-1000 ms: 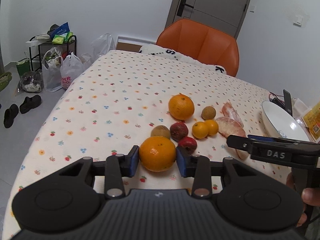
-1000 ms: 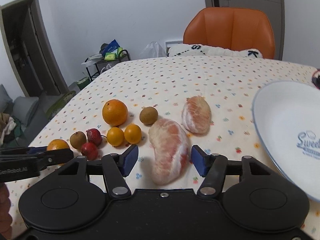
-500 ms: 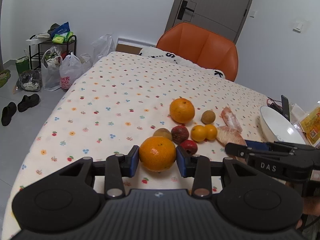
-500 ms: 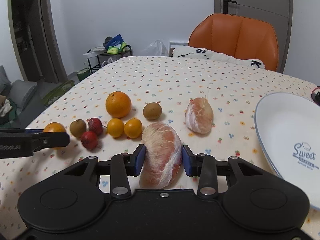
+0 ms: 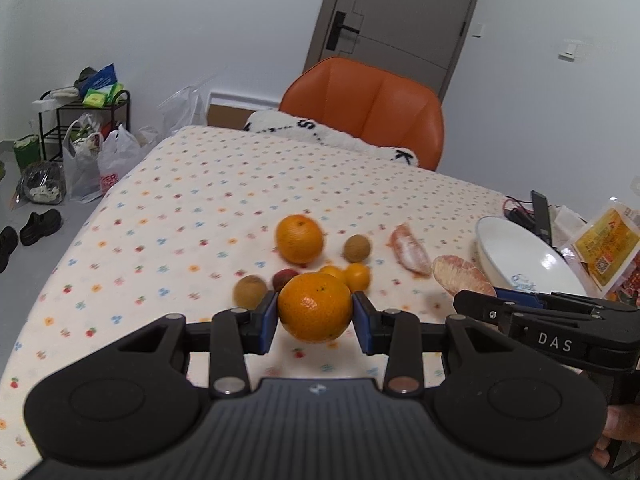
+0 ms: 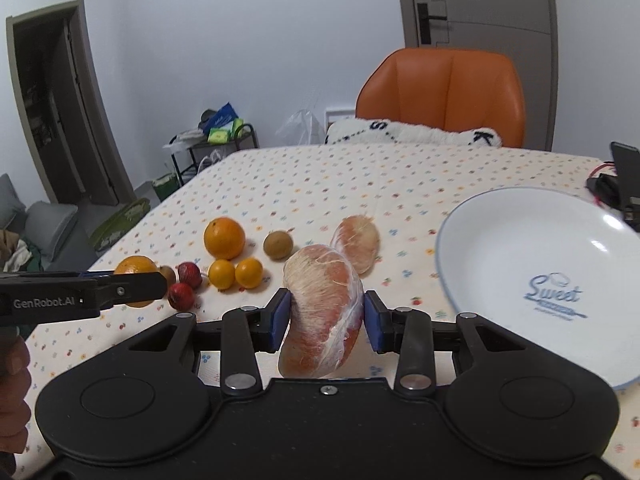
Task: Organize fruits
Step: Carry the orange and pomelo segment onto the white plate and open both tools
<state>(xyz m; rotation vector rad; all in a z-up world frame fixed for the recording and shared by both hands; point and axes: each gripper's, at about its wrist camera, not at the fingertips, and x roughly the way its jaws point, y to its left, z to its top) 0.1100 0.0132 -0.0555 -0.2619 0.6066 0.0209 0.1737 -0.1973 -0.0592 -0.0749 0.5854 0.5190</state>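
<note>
While clamped between blue pads, round orange (image 5: 315,306) in left gripper (image 5: 315,318), clear of the floral tablecloth (image 5: 192,216). Peeled pink pomelo segment (image 6: 321,312) pinched in right gripper (image 6: 325,320), just left of the white round plate (image 6: 520,232). On the cloth: second orange (image 6: 224,238), another pomelo piece (image 6: 358,242).

Right tongs (image 6: 324,316) clamp a peeled pomelo segment (image 6: 322,312) beside the white plate (image 6: 532,240).
</note>
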